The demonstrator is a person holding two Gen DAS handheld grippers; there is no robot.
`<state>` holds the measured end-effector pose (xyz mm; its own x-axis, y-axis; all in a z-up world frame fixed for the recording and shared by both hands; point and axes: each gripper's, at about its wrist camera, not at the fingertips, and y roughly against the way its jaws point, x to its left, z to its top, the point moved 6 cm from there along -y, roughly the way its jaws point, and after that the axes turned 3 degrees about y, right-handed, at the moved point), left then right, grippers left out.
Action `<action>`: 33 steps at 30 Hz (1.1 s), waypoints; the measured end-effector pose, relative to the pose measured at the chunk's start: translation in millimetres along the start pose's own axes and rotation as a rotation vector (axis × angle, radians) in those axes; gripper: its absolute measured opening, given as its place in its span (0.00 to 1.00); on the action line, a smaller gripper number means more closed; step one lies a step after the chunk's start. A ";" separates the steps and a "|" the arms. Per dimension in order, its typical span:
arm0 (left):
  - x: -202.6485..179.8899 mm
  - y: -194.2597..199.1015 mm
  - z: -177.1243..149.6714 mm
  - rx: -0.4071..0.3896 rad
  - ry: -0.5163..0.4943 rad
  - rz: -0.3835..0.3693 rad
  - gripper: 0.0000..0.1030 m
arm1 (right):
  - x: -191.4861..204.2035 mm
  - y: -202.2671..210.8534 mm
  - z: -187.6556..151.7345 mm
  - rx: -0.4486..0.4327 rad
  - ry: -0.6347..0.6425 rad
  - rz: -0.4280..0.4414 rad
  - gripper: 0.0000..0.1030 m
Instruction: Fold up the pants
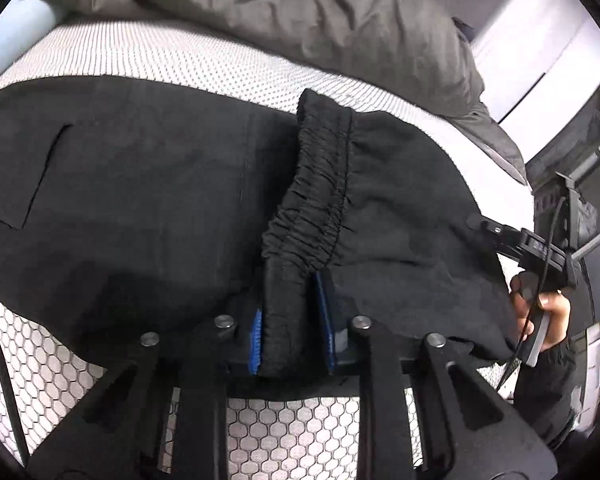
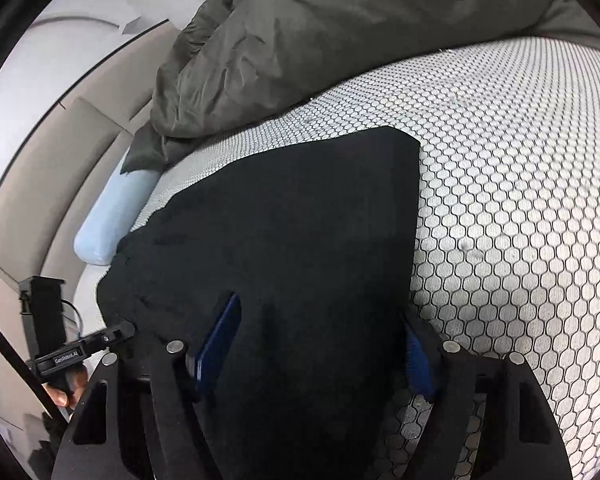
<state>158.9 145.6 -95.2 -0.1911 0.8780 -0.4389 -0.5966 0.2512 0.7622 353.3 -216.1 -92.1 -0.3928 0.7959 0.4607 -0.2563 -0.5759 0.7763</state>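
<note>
**Asker:** Where are the pants, and what do they look like?

**Describer:** The black pants (image 1: 148, 184) lie flat on a bed, on a white mattress cover printed with dark hexagons (image 2: 520, 200). The fabric is matte and thin, with few wrinkles. The gathered elastic waistband (image 1: 320, 184) is doubled back over the cloth, so the pants look already partly folded. A slit pocket shows on the flat part.

**Asker:** What are the tongs doing?

**Describer:** The left tongs (image 1: 294, 334) are clenched on the near end of the waistband fold; black cloth fills the gap between the blue pads (image 1: 324, 316). The right tongs (image 2: 316, 350) are released. The jaws stand wide, with pants cloth lying loosely between them, and the pads do not press on it.

**Asker:** How do the pants lie from each hand?

**Describer:** From the right tongs, the folded cloth runs straight ahead, its long axis pointing away to a square far corner (image 2: 410, 140). From the left tongs, the waistband also runs directly away. Both hands sit at the near edge, but only the left has a hold, so the next fold likely depends on the right closing first.

**Asker:** Anything around?

**Describer:** A rumpled grey-green duvet (image 2: 340, 40) lies beyond the pants, and a pale blue bolster (image 2: 112, 220) sits at the bed's edge.
</note>
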 end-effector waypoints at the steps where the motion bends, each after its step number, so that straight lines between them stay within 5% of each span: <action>1: 0.0 3.8 -0.4 0.006 -0.001 -0.010 0.18 | 1.1 -1.6 1.0 0.001 -0.002 -0.004 0.74; 5: 3.4 0.1 -4.1 0.049 -0.004 -0.016 0.25 | 0.3 -0.9 0.2 -0.002 -0.012 -0.008 0.74; 8: 10.7 9.5 13.7 0.006 0.057 0.009 0.44 | -2.9 5.2 -2.1 -0.005 -0.026 -0.003 0.74; 11: 9.3 13.3 43.2 -0.056 0.119 -0.061 0.68 | -4.5 10.7 -5.7 -0.004 -0.034 0.010 0.74; 14: -5.1 -11.0 75.3 -0.030 0.132 -0.113 0.68 | -7.8 12.9 -8.5 -0.001 -0.047 0.027 0.74; 18: -10.3 -61.4 102.8 0.037 0.161 -0.083 0.64 | -7.7 11.2 -9.1 0.007 -0.051 0.044 0.74; 21: -3.5 -91.7 105.8 0.108 0.245 -0.118 0.39 | -4.3 7.5 -10.3 0.022 -0.023 0.050 0.74; 26: 13.8 -85.4 109.4 0.030 0.389 -0.211 0.10 | -3.9 4.7 -11.3 0.034 -0.010 0.053 0.74; 30: 20.3 -62.0 114.6 -0.046 0.354 -0.146 0.12 | -1.9 3.2 -11.4 0.034 -0.005 0.049 0.74; 32: 32.2 -75.7 107.7 -0.013 0.377 -0.032 0.25 | -0.5 1.5 -11.3 0.036 0.001 0.040 0.74; 33: 36.3 -77.2 105.7 -0.006 0.402 -0.033 0.27 | -0.1 1.3 -11.3 0.035 -0.004 0.038 0.74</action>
<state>280.4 201.1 -119.6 -0.4612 0.6395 -0.6151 -0.6119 0.2728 0.7424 343.1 -219.0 -95.9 -0.3983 0.7744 0.4916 -0.2102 -0.5987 0.7729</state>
